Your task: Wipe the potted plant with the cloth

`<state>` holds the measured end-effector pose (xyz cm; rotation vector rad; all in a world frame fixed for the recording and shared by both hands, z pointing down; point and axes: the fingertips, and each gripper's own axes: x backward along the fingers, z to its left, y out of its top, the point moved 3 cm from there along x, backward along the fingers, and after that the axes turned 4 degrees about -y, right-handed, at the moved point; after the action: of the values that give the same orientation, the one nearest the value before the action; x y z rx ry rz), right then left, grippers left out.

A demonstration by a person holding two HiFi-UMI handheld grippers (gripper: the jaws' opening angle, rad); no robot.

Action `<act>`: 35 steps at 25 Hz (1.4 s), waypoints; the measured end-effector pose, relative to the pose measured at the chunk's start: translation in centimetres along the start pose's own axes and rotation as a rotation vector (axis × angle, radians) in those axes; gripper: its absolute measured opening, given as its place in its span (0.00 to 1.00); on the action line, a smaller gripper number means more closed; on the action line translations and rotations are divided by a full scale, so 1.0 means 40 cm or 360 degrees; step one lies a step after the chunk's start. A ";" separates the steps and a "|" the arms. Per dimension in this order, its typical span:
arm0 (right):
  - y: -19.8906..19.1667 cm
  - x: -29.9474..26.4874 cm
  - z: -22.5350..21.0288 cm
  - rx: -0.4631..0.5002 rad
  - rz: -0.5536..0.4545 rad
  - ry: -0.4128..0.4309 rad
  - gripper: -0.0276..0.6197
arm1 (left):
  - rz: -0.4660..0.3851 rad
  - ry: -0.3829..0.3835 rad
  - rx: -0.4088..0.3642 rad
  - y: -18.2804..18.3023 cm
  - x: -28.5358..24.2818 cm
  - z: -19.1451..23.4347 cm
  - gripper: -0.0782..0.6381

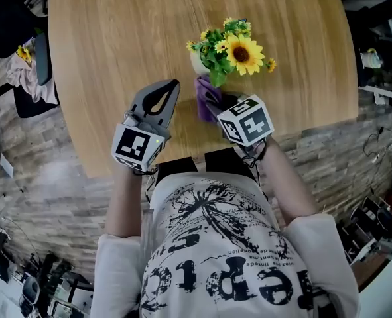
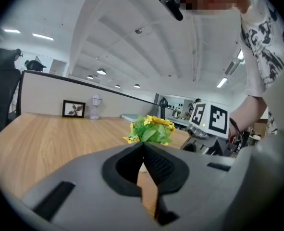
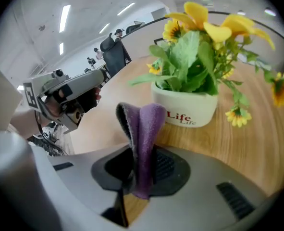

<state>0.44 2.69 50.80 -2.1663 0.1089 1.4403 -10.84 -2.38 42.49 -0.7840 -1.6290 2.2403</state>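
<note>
Wooden table [image 1: 109, 52]: both grippers are over its near edge. Potted plant [image 1: 229, 53]: yellow flowers and green leaves in a white pot [image 3: 189, 109] marked "Life". It stands upright on the table, just ahead of the right gripper's tips and ahead and to the right of the left gripper. Left gripper [image 2: 142, 146]: jaws clenched together with nothing between the pads, and bare wood shows below the tips. It points close to level across the table, with the plant ahead of it, and sits to the left of the right gripper without touching it. Right gripper [image 3: 141, 153]: tilted steeply down, jaws clamped on a purple cloth [image 3: 144, 124]. Cloth: folded, standing up in a loop ahead of the pads, with the top of the fold right by the pot's side. Contact with the pot cannot be made out. Framed picture [image 2: 73, 109]: small, far ahead of the left gripper at the table's far edge.
</note>
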 end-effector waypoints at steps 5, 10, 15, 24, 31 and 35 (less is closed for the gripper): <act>-0.037 0.062 -0.064 0.0075 0.0013 -0.0132 0.17 | 0.0051 -0.0066 0.0037 -0.031 -0.045 -0.031 0.20; -0.071 0.118 -0.171 0.0010 0.0009 -0.0334 0.17 | 0.0061 -0.0166 -0.0013 -0.047 -0.100 -0.051 0.44; -0.068 0.163 -0.274 -0.0107 -0.0057 -0.0510 0.17 | 0.0081 -0.0253 -0.0062 -0.053 -0.169 -0.029 0.76; -0.026 0.186 -0.407 -0.0241 -0.0187 -0.0684 0.17 | 0.0217 -0.0377 -0.0207 -0.095 -0.279 0.009 0.89; 0.031 0.197 -0.458 -0.0111 -0.0284 -0.0764 0.17 | 0.0252 -0.0492 -0.0301 -0.098 -0.340 -0.001 0.93; 0.059 0.190 -0.470 -0.0102 -0.0317 -0.0741 0.17 | 0.0272 -0.0523 -0.0346 -0.098 -0.365 0.006 0.93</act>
<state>18.57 -6.49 48.69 -1.7727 -0.3149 1.8000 0.62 -8.63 50.15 -0.6518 -2.0547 2.4422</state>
